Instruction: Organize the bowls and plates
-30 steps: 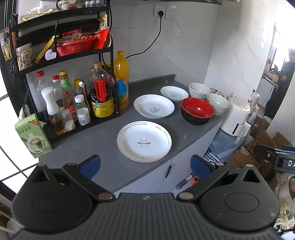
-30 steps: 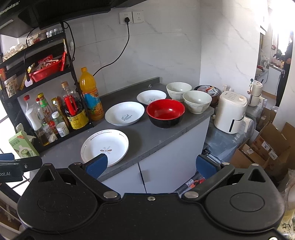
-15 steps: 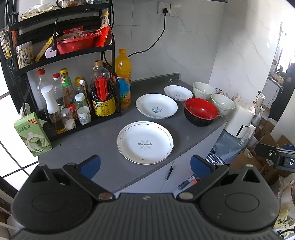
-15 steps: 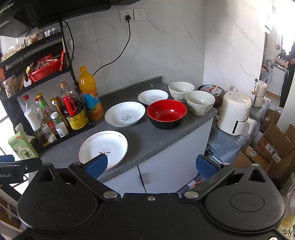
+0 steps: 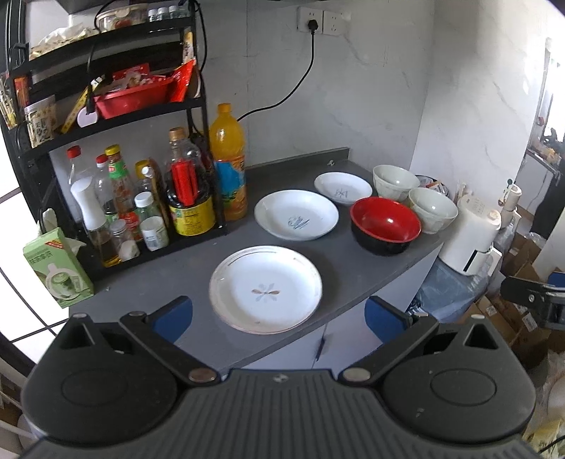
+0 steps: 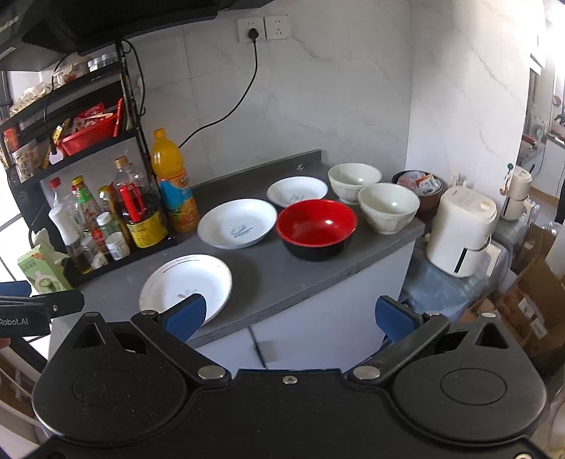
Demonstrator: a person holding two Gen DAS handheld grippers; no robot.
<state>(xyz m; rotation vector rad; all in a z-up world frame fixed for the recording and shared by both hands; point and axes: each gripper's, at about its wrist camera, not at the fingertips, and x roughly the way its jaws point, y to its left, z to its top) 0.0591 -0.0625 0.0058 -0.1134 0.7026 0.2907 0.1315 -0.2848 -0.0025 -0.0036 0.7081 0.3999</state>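
Note:
On the grey counter (image 5: 183, 268) a gold-rimmed white plate (image 5: 265, 289) (image 6: 185, 286) lies nearest the front edge. Behind it sits a deeper white plate (image 5: 296, 219) (image 6: 237, 222), then a small white dish (image 5: 342, 188) (image 6: 296, 191). A red bowl with a black outside (image 5: 385, 225) (image 6: 316, 227) stands to the right, with two pale bowls, one (image 5: 394, 182) (image 6: 354, 182) behind the other (image 5: 432, 210) (image 6: 387, 207). My left gripper (image 5: 279, 314) is open, short of the counter's front edge and facing the gold-rimmed plate. My right gripper (image 6: 289, 316) is open too, in front of the counter and empty.
A black rack (image 5: 116, 141) of bottles and jars fills the counter's left, an orange drink bottle (image 5: 227, 162) beside it. A green carton (image 5: 58, 272) stands at the left end. A white appliance (image 6: 462, 233) and cardboard boxes (image 6: 533, 300) lie right of the counter. A cable hangs from the wall socket (image 6: 252, 30).
Both grippers have drifted slightly nearer the counter and a little upward in view. Jaws stay open and no dish has moved.

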